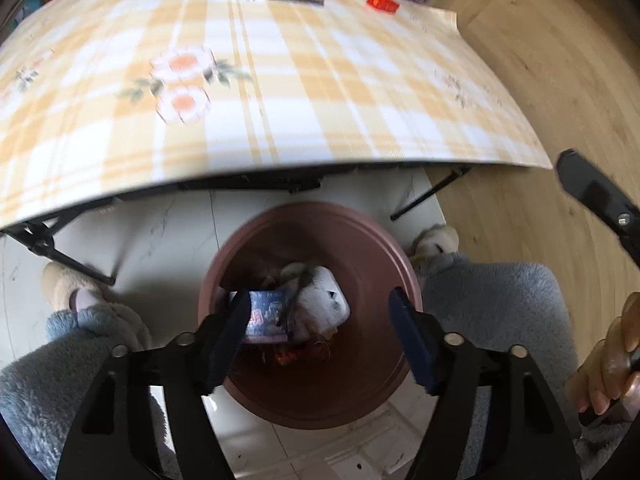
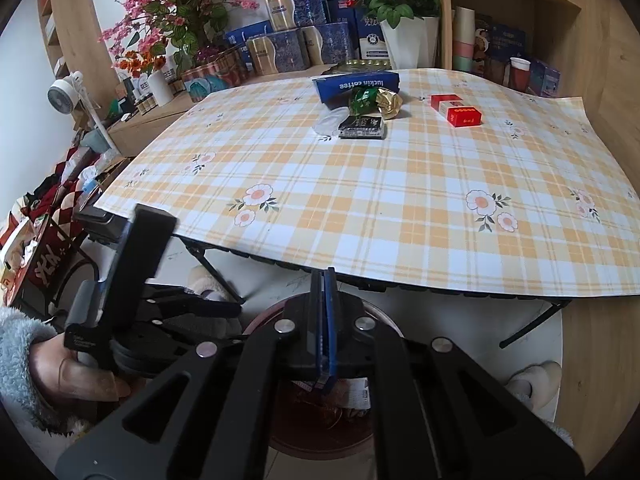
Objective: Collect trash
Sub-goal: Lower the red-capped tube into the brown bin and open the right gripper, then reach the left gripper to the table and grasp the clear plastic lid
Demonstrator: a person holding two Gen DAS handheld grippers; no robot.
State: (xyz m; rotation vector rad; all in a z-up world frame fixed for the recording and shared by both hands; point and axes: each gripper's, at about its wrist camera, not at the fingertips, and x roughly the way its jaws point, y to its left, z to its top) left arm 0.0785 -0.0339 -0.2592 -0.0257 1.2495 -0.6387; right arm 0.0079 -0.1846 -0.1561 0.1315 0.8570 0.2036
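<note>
Under table edge (image 1: 280, 168), brown bin (image 1: 360, 240), slippers (image 1: 436, 242) flanking

One desk (image 2: 400, 216) under a yellow-and-white checked cloth carries one long blue coffee box (image 2: 357, 82), one flat black packet (image 2: 362, 127), one green crumpled wrapper (image 2: 362, 103), one gold crumpled wrapper (image 2: 389, 103), one clear plastic lid (image 2: 330, 123) and two red-and-white cartons (image 2: 456, 109). One round brown plastic bin (image 1: 360, 248) stands on the floor below, with one dark printed packet (image 1: 267, 314) lying in it. Two black tools show: the left tool (image 1: 320, 332) and the right tool (image 2: 324, 332). Two beige slippers (image 1: 64, 284) sit beside the bin.
</note>
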